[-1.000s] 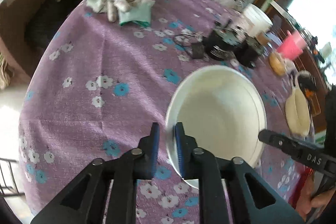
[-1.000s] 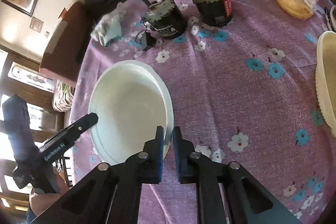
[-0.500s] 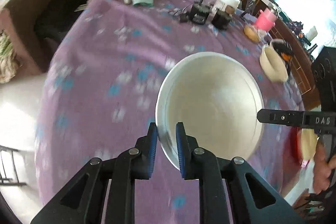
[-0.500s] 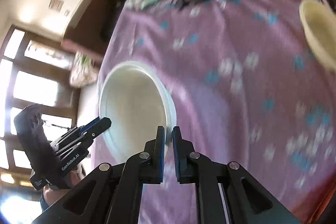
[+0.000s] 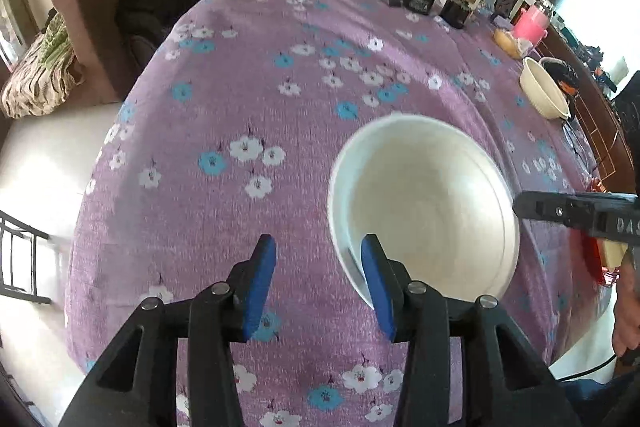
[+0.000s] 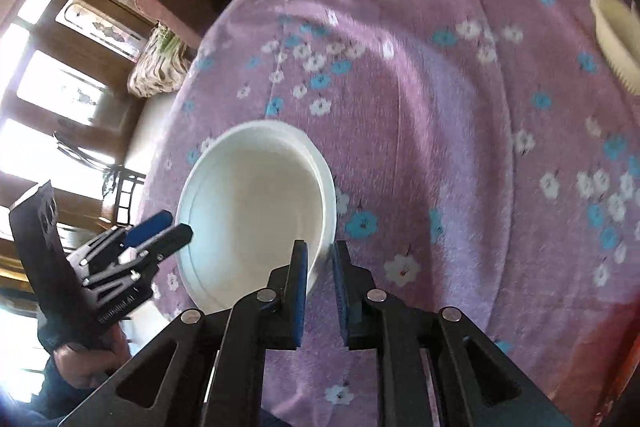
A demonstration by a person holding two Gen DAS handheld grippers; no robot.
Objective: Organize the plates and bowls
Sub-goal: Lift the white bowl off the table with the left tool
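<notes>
1. The white bowl is round, deep and plain, glossy off-white inside with a stepped rim; it looks empty. It sits over the purple floral tablecloth, at about 4 o'clock in the left wrist view, near the table's near edge.
2. The left gripper has just been opening: its blue pads stand well apart, the bowl's rim at 7 o'clock between them, the right pad just inside the wall and the left pad clear of it.
3. The right gripper stands narrowly parted astride the bowl's rim at 5 o'clock of the bowl; its jaws have just eased apart slightly, and whether the pads press the rim I cannot tell.
4. A cream bowl lies well apart at 2 o'clock.
5. Dark jars and a pink cup stand at the far edge, around 1 o'clock.
</notes>
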